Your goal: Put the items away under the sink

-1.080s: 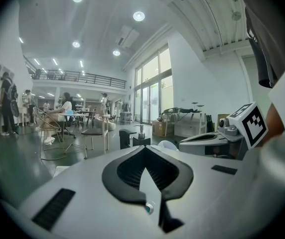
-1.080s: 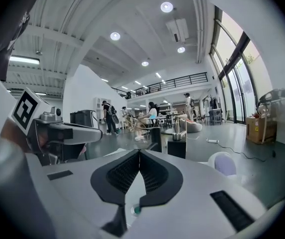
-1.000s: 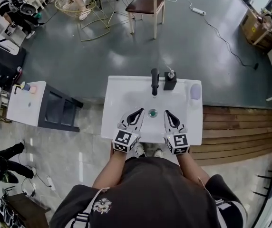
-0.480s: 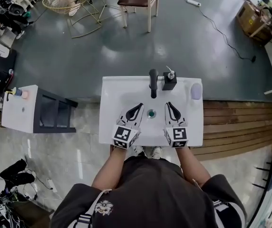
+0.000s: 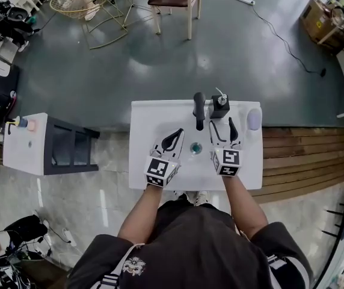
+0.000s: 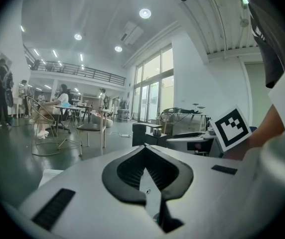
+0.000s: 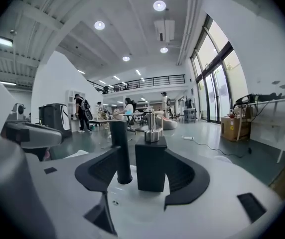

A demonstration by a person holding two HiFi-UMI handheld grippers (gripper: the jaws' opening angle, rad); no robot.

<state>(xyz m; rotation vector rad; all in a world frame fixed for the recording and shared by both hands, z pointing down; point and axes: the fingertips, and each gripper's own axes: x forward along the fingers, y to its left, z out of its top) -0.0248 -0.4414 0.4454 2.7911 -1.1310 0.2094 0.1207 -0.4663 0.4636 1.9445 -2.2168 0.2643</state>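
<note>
Black square soap dispenser with a metal pump (image 5: 220, 108) is seen standing on the back rim of the white rectangular sink (image 5: 154, 122), just beside the black column faucet (image 5: 199, 108). It is framed, untouched, by the right gripper (image 5: 224, 127), whose jaws have just been opening. The left gripper (image 5: 173, 139) is held over the basin, jaws together, nothing between them.

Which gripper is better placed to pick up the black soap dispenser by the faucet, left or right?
Right. The right gripper's jaws have just been opening and flank the soap dispenser without pressing it. The left gripper is shut, over the basin on the faucet's other side.
</note>
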